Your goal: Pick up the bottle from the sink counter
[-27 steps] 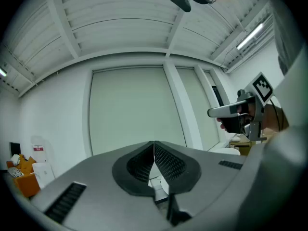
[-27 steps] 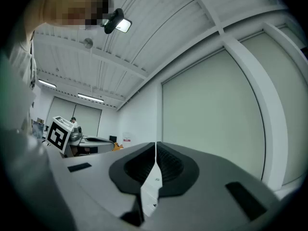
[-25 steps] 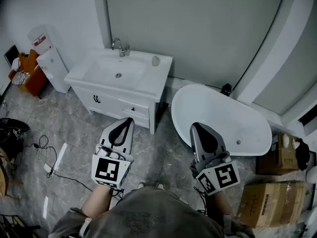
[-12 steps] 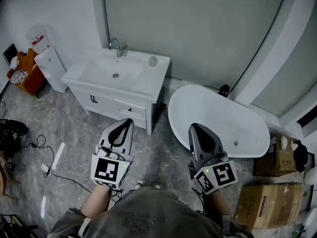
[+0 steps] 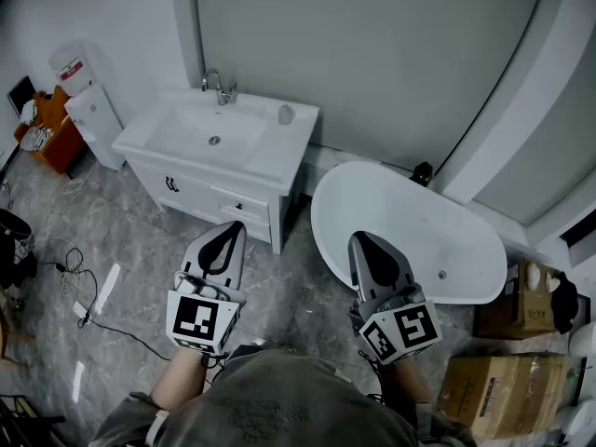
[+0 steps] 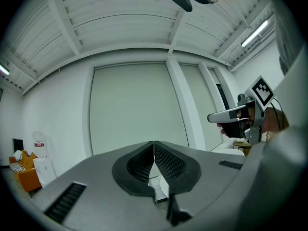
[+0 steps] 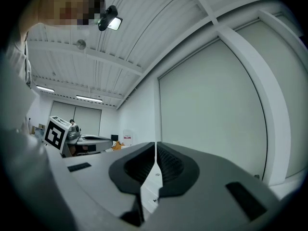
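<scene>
Bottle (image 5: 286, 114) sits upper left of center in the head view, on the right end of the white sink counter (image 5: 279, 145), next to the basin. Left gripper (image 5: 235, 229) and right gripper (image 5: 358, 240) are lower in frame, well apart from it. Both have jaws pressed together on nothing.

A table (image 5: 276, 147) with a sink (image 5: 212, 130) set in it stands at upper left of the frame against the wall. The tap (image 5: 219, 87) is at its back edge and the bottle (image 5: 286, 114) on its rear right corner. A water dispenser (image 5: 91, 110) stands left of it, a bathtub (image 5: 410, 236) right. On the floor (image 5: 298, 287), boxes (image 5: 507, 394) sit at lower right and cables (image 5: 79, 287) at lower left. The left gripper (image 5: 233, 227) and right gripper (image 5: 359, 238) hang side by side at lower centre.
</scene>
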Tool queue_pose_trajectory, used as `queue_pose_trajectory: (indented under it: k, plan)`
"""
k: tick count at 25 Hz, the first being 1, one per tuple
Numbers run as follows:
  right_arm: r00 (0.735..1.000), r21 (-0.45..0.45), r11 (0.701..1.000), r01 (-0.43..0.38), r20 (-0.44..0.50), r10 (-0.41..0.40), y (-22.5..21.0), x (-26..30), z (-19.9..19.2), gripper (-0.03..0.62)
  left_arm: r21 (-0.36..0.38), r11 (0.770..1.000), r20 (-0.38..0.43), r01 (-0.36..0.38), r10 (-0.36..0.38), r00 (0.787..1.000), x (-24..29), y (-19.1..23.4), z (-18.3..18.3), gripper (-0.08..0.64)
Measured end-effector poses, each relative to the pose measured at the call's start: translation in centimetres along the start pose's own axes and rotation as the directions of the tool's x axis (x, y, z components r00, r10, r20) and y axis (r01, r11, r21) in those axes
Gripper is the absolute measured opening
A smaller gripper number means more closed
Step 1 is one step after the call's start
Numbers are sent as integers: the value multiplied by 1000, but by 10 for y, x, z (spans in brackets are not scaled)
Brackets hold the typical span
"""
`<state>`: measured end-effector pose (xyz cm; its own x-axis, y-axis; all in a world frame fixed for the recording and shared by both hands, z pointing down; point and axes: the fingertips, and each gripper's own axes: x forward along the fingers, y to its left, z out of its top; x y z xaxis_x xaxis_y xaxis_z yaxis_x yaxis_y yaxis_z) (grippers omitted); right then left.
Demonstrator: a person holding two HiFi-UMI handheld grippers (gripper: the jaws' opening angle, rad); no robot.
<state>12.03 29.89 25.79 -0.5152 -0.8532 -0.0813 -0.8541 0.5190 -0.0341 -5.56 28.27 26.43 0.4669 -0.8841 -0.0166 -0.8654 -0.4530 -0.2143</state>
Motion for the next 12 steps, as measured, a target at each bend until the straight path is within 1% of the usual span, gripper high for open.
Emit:
queue_pose_trajectory:
  k: [5, 8, 12]
  plan:
    - [1000, -3, 1000, -13, -5, 13, -13, 0, -8, 34, 1, 1000, -16, -23, 24, 1000, 8, -6, -6, 18]
    - [1000, 9, 1000, -21, -13, 21, -18, 1, -16, 34, -1, 1000, -30, -23, 23, 999, 10, -11, -14, 18]
    - [999, 2, 999, -33, -17, 33, -18, 5, -26, 34, 6, 1000, -33, -16, 16, 999, 12, -15, -24, 18]
